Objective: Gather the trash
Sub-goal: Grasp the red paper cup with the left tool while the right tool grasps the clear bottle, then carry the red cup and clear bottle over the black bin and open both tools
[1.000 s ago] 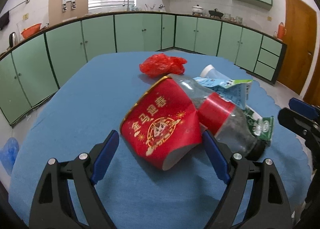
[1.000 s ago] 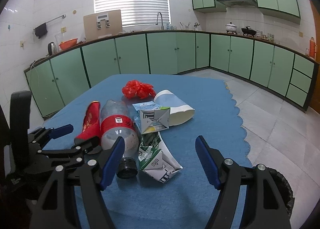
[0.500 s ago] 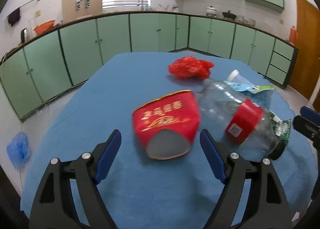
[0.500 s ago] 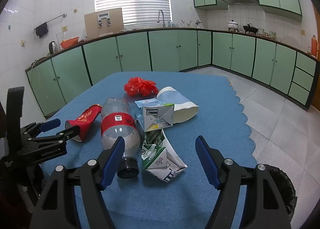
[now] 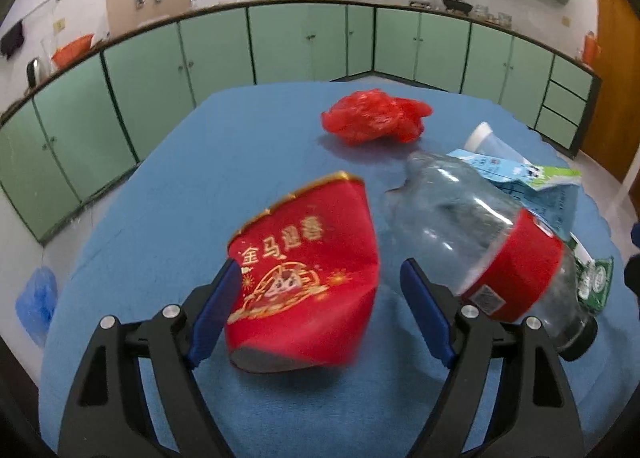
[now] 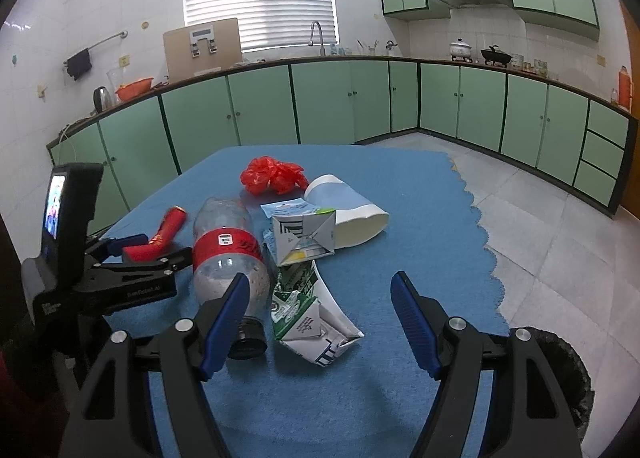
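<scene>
Red paper cup (image 5: 304, 278): a second ago it leaned against the plastic bottle (image 5: 480, 242) in the left wrist view; now it lies clear of it, with a strip of blue table (image 5: 384, 290) showing between the two.
Cup position: it has slid away from the bottle, as the right wrist view shows, and lies further toward the table's left edge.
Left gripper (image 5: 320, 298): it has followed the cup sideways; the cup sits between its open fingers, with the left pad (image 5: 218, 306) now at the cup's side and the right pad well clear.
Plastic bottle: in the left wrist view its base end, which the cup covered before, is now in sight.
</scene>
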The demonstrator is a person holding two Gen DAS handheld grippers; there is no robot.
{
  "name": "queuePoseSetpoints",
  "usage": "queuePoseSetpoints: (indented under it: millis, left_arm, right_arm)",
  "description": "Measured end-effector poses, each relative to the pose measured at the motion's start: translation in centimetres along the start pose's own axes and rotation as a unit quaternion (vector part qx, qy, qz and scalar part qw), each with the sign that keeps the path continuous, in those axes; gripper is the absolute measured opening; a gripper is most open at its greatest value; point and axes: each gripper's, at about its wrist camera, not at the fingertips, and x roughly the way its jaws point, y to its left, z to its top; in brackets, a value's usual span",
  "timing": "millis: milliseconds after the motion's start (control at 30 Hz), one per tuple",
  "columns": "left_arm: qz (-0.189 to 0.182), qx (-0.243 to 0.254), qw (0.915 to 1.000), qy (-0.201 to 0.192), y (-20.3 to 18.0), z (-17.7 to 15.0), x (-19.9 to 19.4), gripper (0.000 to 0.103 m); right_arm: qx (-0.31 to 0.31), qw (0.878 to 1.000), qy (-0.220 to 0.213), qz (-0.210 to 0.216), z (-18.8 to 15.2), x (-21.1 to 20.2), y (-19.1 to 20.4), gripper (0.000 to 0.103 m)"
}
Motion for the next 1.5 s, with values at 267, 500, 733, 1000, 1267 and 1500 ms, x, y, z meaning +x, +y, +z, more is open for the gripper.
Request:
queuePoseSetpoints:
  millis: [267, 500, 733, 1000, 1267, 1500]
  left_arm:
    - [-0.013, -0.049, 0.9987, -0.009, 2.4, -0.2, -0.4, 0.056]
    - [-0.044, -0.099, 0.9937, -0.026, 5.7, -0.5, -2.1, 0.034]
    - [-0.043, -0.101, 0.9934, -0.033, 6.2, -0.3, -2.0, 0.032]
    - [-0.035, -0.124, 0.9917, 0.0, 7.1, 0.3, 0.6, 0.034]
    - [-0.039, -0.124, 0.9915, -0.003, 7.4, 0.3, 0.4, 0.027]
    - [-0.039, -0.109, 0.9932, 0.0, 7.4, -0.5, -0.8, 0.025]
  right_arm:
    - [-0.007, 1.0, 0.001, 0.016, 0.0, 0.4, 1.1, 0.072]
    - [-0.027, 0.998, 0.015, 0.046, -0.6, 0.7, 2.7, 0.066]
    - [-0.04, 0.996, 0.035, 0.073, -1.2, 1.5, 4.2, 0.047]
    - [-0.044, 0.995, 0.051, 0.078, -1.8, 2.7, 4.2, 0.039]
    - [-0.049, 0.993, 0.062, 0.083, -1.8, 4.0, 4.5, 0.038]
    - [-0.047, 0.993, 0.069, 0.083, -1.9, 4.0, 4.7, 0.033]
